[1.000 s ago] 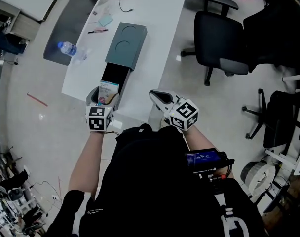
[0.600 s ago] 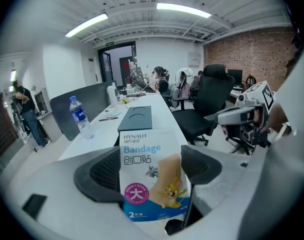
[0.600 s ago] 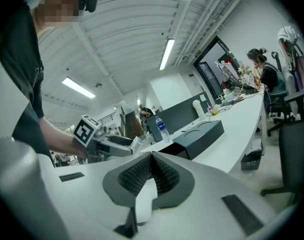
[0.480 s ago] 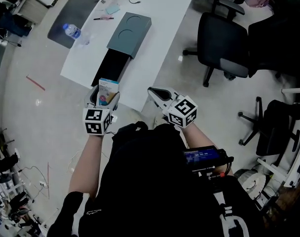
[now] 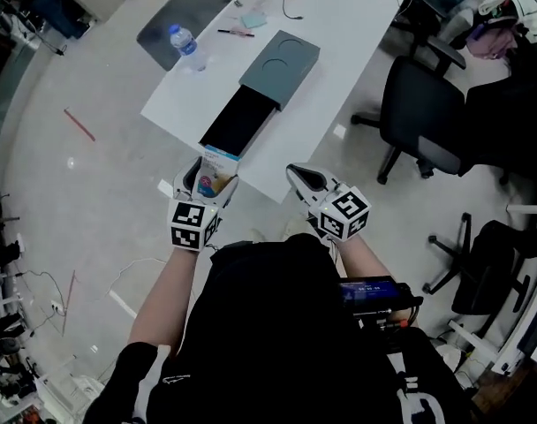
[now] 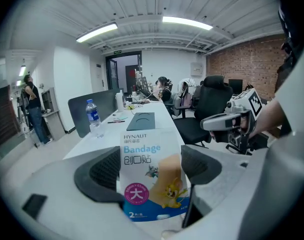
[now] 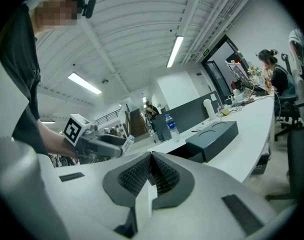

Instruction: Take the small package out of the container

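Left tool: jaws clamped on the package, one pad on each broad face, printed front towards its own camera. The package stands upright, long axis vertical, its upper half clear above the jaws.

Location: the package is out of the container. It is held above the floor, just short of the near edge of the worktop.

Key relation: the open black tray of the container lies directly ahead of the left tool, its long axis running away across the worktop.

Right tool: jaws together, nothing between them, well to the right of the package.

Judgement: removal appears done. Any set-down falls to the left tool, which is nearer.
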A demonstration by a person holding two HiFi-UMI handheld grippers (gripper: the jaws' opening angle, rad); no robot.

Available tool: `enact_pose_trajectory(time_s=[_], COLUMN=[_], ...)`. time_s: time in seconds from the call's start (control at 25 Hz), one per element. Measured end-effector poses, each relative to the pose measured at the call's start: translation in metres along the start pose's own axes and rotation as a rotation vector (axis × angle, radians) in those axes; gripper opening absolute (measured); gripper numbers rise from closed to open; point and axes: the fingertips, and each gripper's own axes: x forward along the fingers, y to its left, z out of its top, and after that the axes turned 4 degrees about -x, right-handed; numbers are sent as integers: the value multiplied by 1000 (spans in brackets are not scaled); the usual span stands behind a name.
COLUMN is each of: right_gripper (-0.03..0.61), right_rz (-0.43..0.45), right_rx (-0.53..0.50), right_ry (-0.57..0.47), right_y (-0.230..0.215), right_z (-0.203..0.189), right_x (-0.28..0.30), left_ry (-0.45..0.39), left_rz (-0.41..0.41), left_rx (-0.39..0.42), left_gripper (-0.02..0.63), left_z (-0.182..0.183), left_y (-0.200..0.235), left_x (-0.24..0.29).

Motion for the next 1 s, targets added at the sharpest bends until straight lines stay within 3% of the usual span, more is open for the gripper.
enact_pose_trajectory(time_s=[0.44,1.0], right_gripper=[26,26], right_rz=[29,66], right_rx=[-72,-129], right_ry=[-3,47], right_y=[40,116], right_z=[23,-1], right_x=[41,56], left_ry=[-73,-102], left_rz=[82,144], left_rx=[-103,-237], left_gripper=[382,382], left_z=[-29,-108], left_y=[50,100], left_x=[-63,-145])
